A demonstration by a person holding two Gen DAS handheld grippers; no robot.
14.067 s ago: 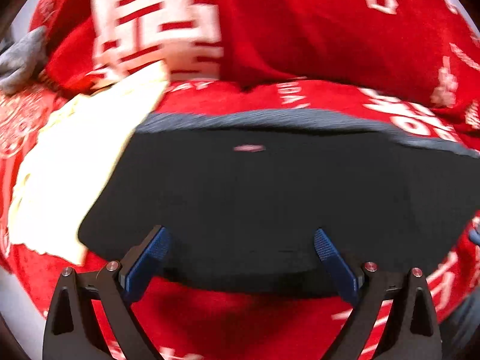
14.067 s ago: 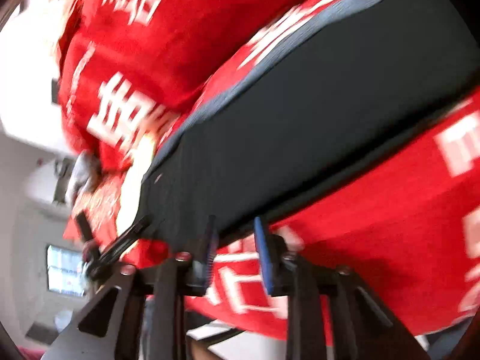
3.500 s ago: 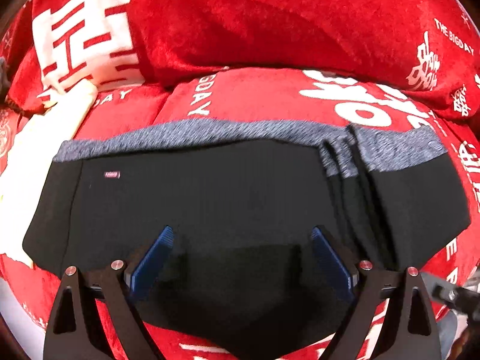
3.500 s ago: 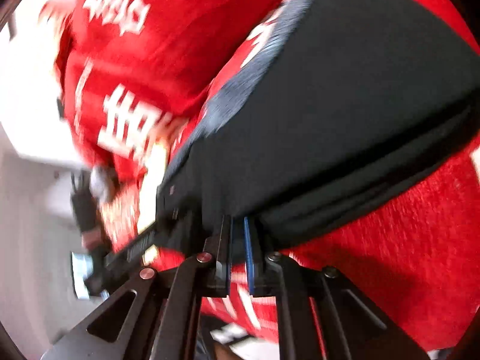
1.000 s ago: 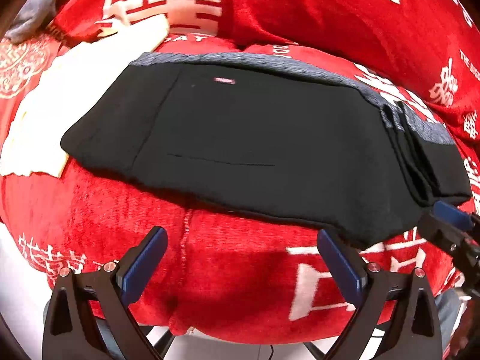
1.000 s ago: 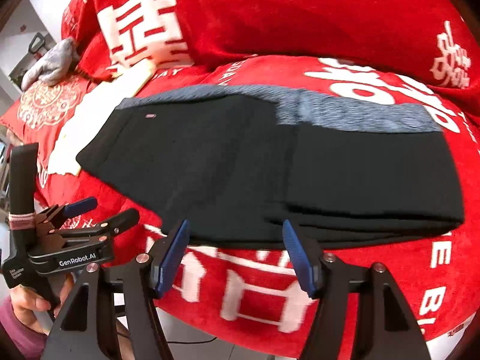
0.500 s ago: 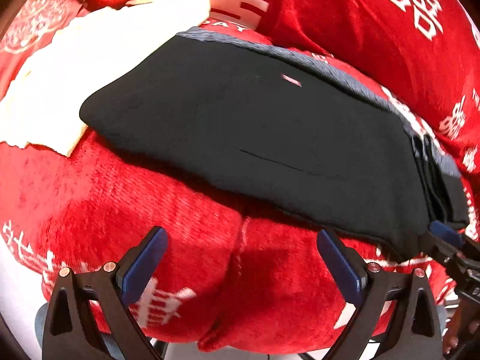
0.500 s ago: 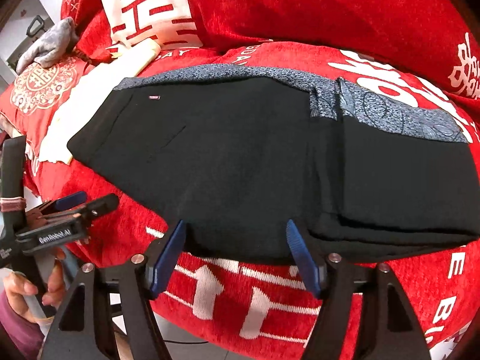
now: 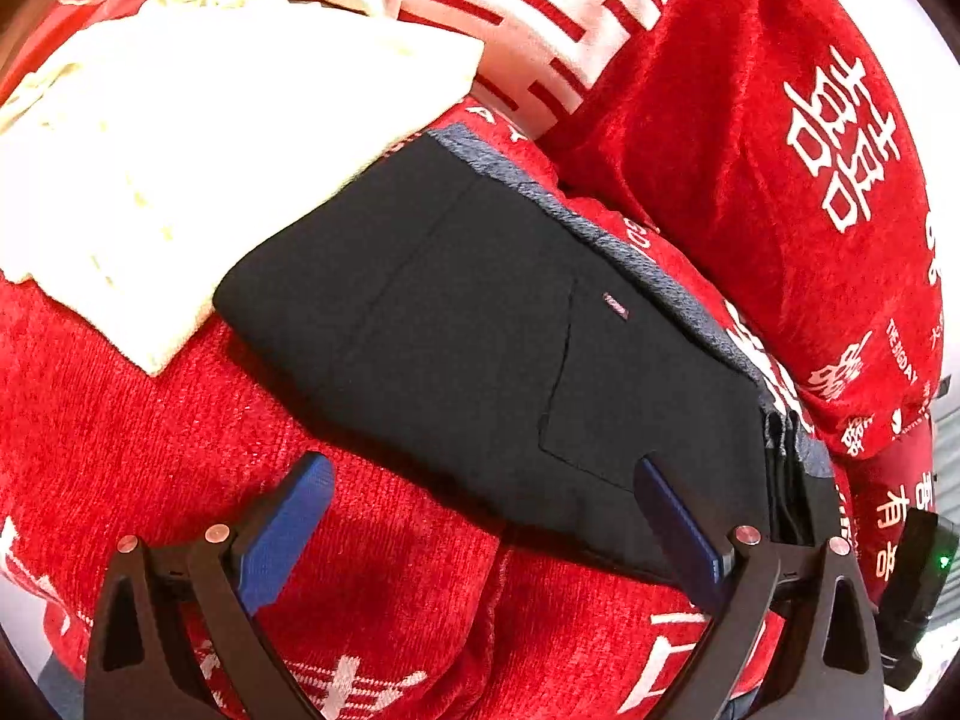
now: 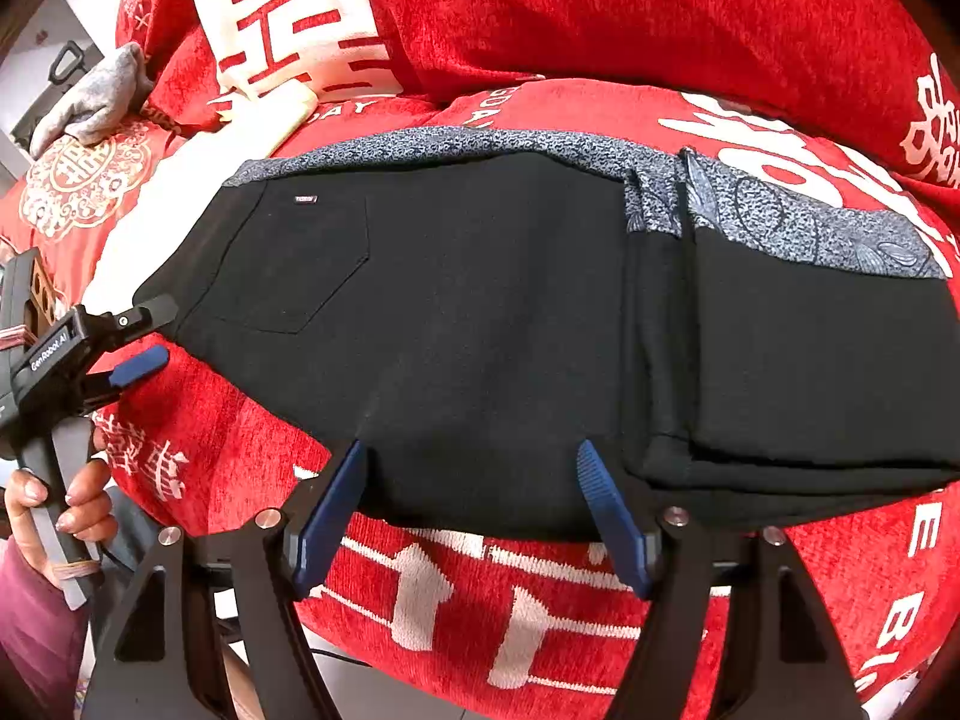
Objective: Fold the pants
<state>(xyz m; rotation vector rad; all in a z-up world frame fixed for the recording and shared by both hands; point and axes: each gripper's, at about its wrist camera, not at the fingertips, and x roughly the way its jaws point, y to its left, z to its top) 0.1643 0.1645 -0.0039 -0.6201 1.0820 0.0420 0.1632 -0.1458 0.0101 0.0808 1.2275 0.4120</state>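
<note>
The black pants (image 10: 480, 312) with a grey patterned waistband (image 10: 780, 210) lie on the red sofa seat, their right part folded over in layers. They also show in the left wrist view (image 9: 492, 348). My right gripper (image 10: 471, 456) is open and empty, its blue fingers at the pants' near edge. My left gripper (image 9: 480, 468) is open and empty, just short of the pants' left near edge; it also shows in the right wrist view (image 10: 144, 336), beside the pants' left corner.
The red sofa seat (image 10: 480, 600) with white characters has red cushions (image 10: 600, 12) behind. A cream cloth (image 9: 180, 150) lies under the pants' left end. A grey cloth (image 10: 96, 102) sits far left. The seat's front edge drops just below both grippers.
My left gripper has swung left and closer toward the pants' left end and the cream cloth. My right gripper has moved slightly closer to the near edge. Both stay open.
</note>
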